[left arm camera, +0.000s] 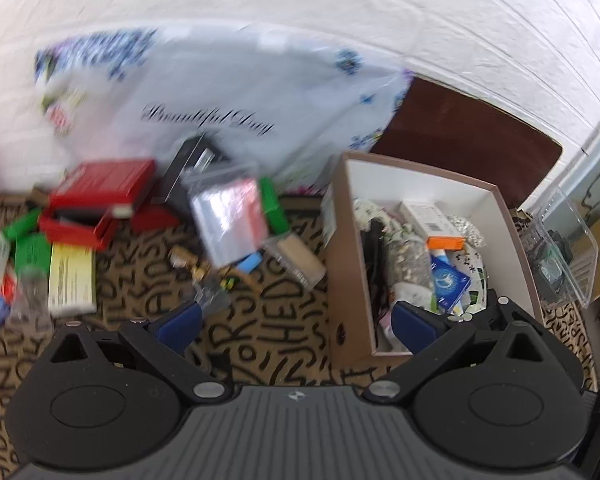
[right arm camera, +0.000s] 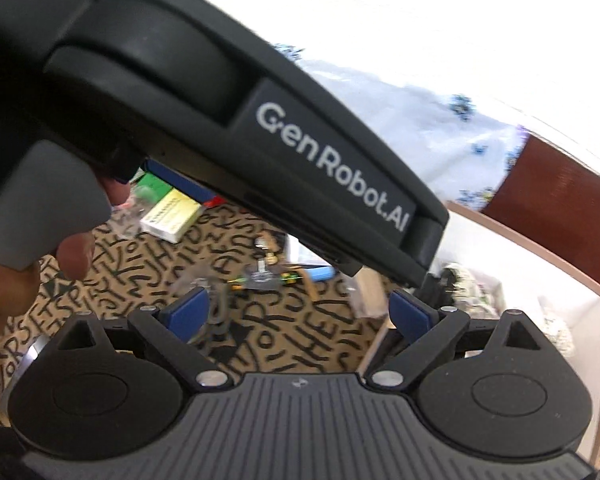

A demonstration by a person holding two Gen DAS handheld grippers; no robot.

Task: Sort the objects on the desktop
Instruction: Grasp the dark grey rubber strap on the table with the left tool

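We read "Beautiful Day" on the white flowered bag (left arm camera: 228,92); "GenRobot.AI" on the left gripper's body (right arm camera: 332,168).

Motion blur softens the white floral plastic bag (left arm camera: 236,92), the red cardboard boxes (left arm camera: 100,188) and the clear zip pouch (left arm camera: 230,216). The black handheld device body (right arm camera: 236,120) hides much of the letter-patterned tabletop (right arm camera: 260,344). The clear plastic bin (left arm camera: 568,248) is cut off at the right edge.

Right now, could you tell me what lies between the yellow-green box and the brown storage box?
Left wrist view: patterned cloth with small clutter between yellow-green box and storage box, including a clear bag.
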